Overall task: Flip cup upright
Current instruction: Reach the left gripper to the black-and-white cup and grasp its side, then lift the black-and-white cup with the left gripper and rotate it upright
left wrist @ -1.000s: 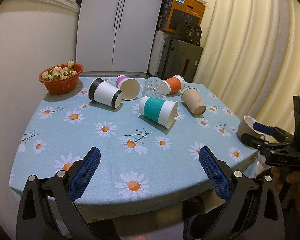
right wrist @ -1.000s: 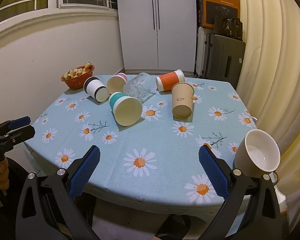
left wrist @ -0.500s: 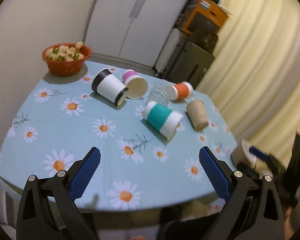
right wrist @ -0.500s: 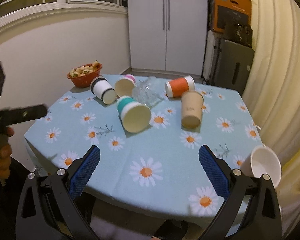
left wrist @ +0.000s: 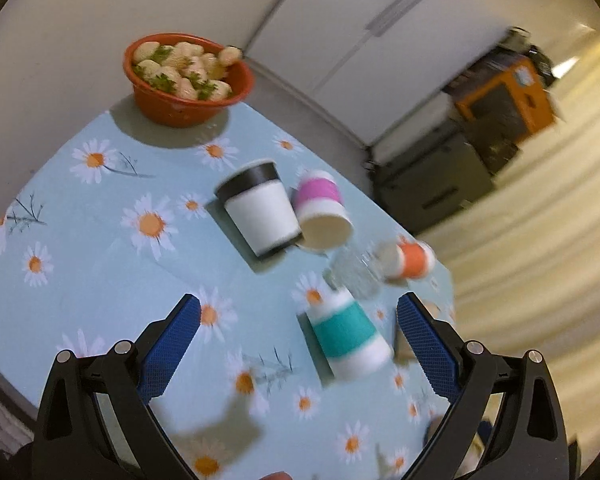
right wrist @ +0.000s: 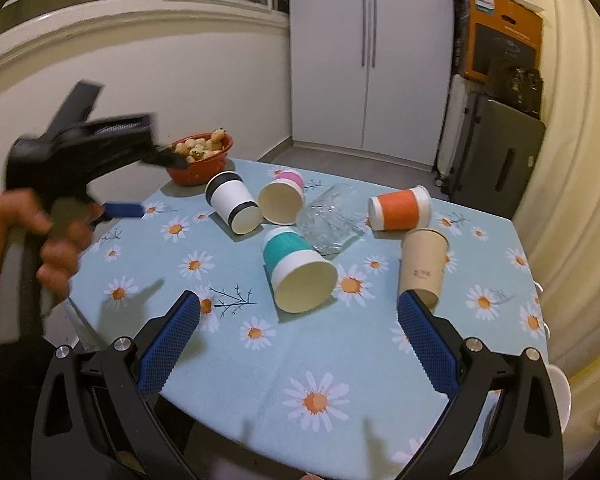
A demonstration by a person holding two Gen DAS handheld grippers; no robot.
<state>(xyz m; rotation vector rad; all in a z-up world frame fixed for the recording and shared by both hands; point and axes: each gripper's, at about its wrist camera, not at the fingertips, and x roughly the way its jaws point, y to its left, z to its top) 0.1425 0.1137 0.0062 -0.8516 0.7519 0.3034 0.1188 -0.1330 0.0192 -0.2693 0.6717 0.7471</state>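
Several paper cups lie on their sides on the daisy tablecloth [right wrist: 340, 360]: a teal-banded cup [right wrist: 298, 270] [left wrist: 348, 338], a black-and-white cup [right wrist: 232, 208] [left wrist: 260, 214], a pink-banded cup [right wrist: 282, 200] [left wrist: 322, 214], an orange cup [right wrist: 400, 212] [left wrist: 410, 260] and a plain brown cup [right wrist: 424, 264]. A clear glass [right wrist: 330, 220] [left wrist: 352, 276] lies among them. My left gripper [left wrist: 298, 354] is open, tilted, above the table's left part; it shows in the right wrist view [right wrist: 140, 184]. My right gripper [right wrist: 298, 344] is open over the near edge, empty.
An orange bowl of strawberries [left wrist: 188, 80] [right wrist: 200, 156] stands at the far left corner. A white mug [right wrist: 558, 396] sits at the table's near right edge. A white cabinet [right wrist: 368, 60], a suitcase [right wrist: 496, 152] and curtains [right wrist: 580, 160] stand behind.
My left gripper has risen, moved over the table's left side and rolled, still open. My right gripper has moved forward toward the cups.
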